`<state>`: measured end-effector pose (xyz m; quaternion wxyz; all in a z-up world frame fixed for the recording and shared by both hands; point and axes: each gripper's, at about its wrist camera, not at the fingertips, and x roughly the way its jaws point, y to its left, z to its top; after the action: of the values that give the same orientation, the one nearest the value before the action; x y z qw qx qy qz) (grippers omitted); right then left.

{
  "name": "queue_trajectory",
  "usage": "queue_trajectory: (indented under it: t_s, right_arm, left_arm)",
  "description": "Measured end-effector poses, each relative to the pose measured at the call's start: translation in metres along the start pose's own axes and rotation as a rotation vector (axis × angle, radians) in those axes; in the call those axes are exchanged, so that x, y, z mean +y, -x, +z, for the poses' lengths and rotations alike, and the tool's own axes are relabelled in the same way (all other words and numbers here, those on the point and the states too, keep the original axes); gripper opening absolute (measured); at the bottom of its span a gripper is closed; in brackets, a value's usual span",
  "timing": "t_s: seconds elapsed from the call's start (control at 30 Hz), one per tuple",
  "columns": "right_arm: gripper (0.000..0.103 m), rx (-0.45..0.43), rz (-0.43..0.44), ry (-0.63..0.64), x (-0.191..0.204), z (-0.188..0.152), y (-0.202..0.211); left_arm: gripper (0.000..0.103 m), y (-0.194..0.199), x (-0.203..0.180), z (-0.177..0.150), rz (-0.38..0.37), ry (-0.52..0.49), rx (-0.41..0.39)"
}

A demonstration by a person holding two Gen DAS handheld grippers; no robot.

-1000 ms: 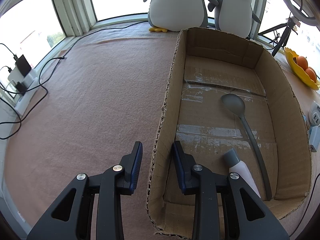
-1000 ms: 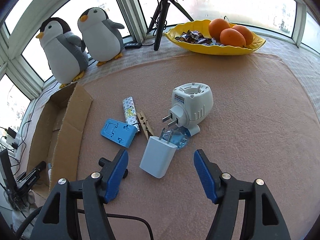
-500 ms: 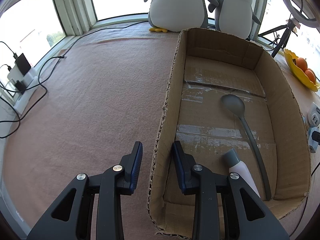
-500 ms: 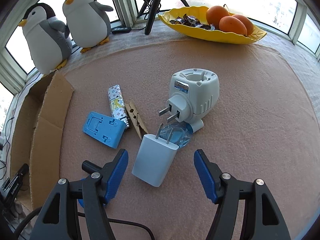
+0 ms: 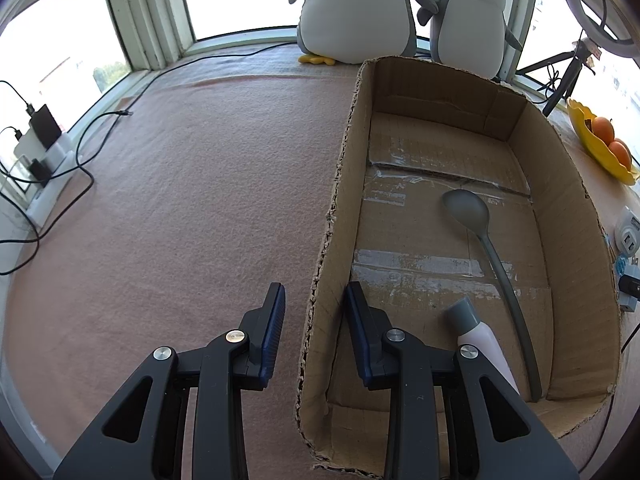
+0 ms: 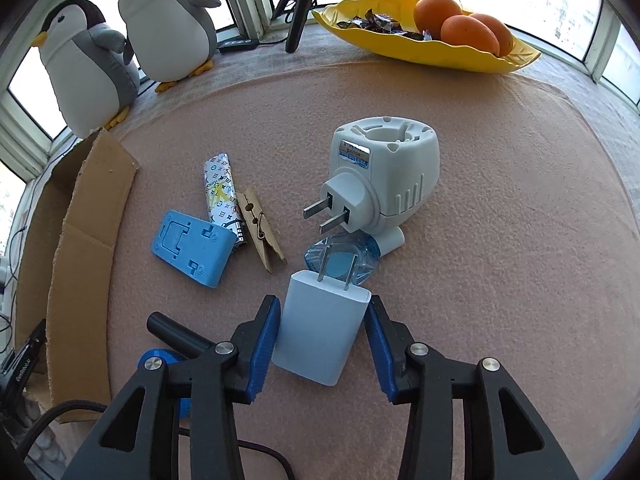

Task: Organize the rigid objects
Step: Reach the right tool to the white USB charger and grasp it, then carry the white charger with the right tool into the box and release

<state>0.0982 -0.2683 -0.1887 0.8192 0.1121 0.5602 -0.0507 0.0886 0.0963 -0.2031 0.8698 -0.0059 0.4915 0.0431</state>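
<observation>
White plastic charger block (image 6: 322, 334), prongs pointing away, flat on the pink felt of the bench (image 6: 500, 208), between the blue pads of the right tongs (image 6: 321, 342); jaws closing on it, left pad at or almost at its side, right pad with a sliver of gap, no firm clamp yet. Just beyond its prongs, touching or nearly so, a blue translucent bottle (image 6: 344, 258) under a white plug-in vaporiser (image 6: 386, 178) lying tilted, its two pins toward the camera. Further left, a wooden clothespin (image 6: 258, 232), a patterned foil-wrapped roll (image 6: 222, 194) touching it, and a blue plastic stand (image 6: 192, 246) overlapping the roll's near end. Toward the bench's left edge, cardboard box (image 5: 572, 208), open-topped, holding a grey spoon (image 5: 486, 248) and a pale pink bottle with grey cap (image 5: 478, 330) near its front wall. Left tongs (image 5: 314, 330) astride the box's left wall, one pad outside, one inside, drawn together as far as they go, clamped on that wall. Along the far edge by the windows, two plush penguins (image 6: 124, 44), a tripod leg (image 6: 298, 16) and a yellow dish (image 6: 432, 46) with oranges and wrapped sweets.
</observation>
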Motion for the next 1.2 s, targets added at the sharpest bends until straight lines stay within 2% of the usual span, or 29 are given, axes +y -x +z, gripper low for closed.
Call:
queue_trajectory:
  t_s: [0.3,0.67,0.97,1.2]
  right_arm:
    - [0.033,0.011,0.048,0.000,-0.021,-0.013,0.009]
    - [0.033,-0.027,0.102,0.012,-0.021,-0.020,0.029]
    - [0.033,-0.124,0.143,0.117,0.020,-0.001,0.065]
    - [0.033,-0.145,0.216,0.200,0.061,0.008,0.077]
  left_arm:
    - [0.030,0.000,0.000,0.000,0.000,-0.001,0.000]
    - [0.030,0.000,0.000,0.000,0.003,-0.005,-0.002]
    - [0.030,0.000,0.001,-0.001,-0.005,-0.001,-0.001]
    - [0.030,-0.001,0.002,-0.001,-0.008,-0.001,-0.003]
